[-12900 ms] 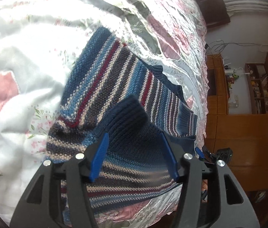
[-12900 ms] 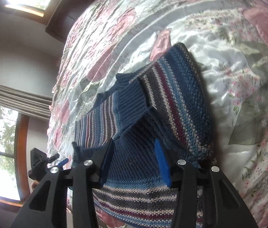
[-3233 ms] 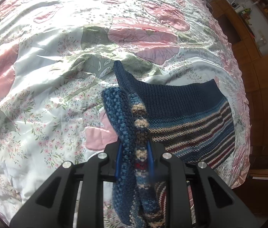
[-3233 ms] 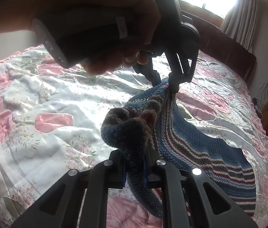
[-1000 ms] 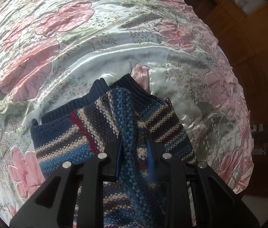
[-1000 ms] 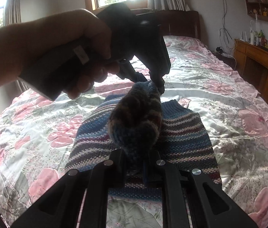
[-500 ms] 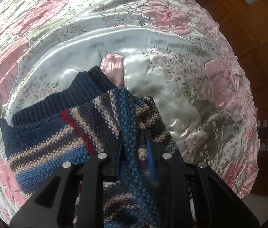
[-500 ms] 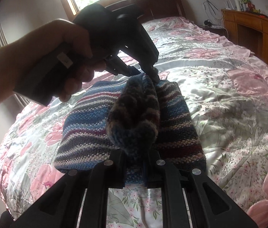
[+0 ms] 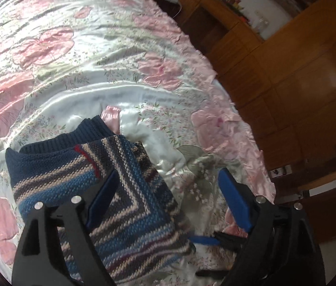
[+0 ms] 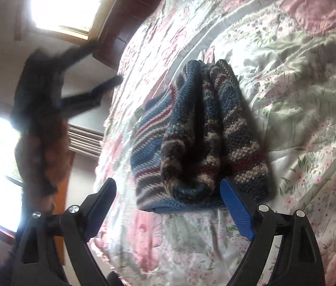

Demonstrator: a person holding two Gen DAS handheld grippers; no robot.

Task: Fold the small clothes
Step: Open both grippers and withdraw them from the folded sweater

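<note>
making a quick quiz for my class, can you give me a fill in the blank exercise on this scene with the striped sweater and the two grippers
1. The striped knitted sweater lies folded on a floral ____.
2. The left gripper and the right gripper both have their blue pads ____, gripping nothing.
3. The ribbed edge of the sweater is a solid dark ____ colour.
4. Beside the bed stands furniture made of ____.

Missing words: bedspread; open; blue; wood

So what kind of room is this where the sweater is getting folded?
Most likely a bedroom in a home. The striped knit sweater lies on a bed with a pink floral quilt, wooden cabinets stand beside it, and a curtained window sits past the dark headboard.
</note>
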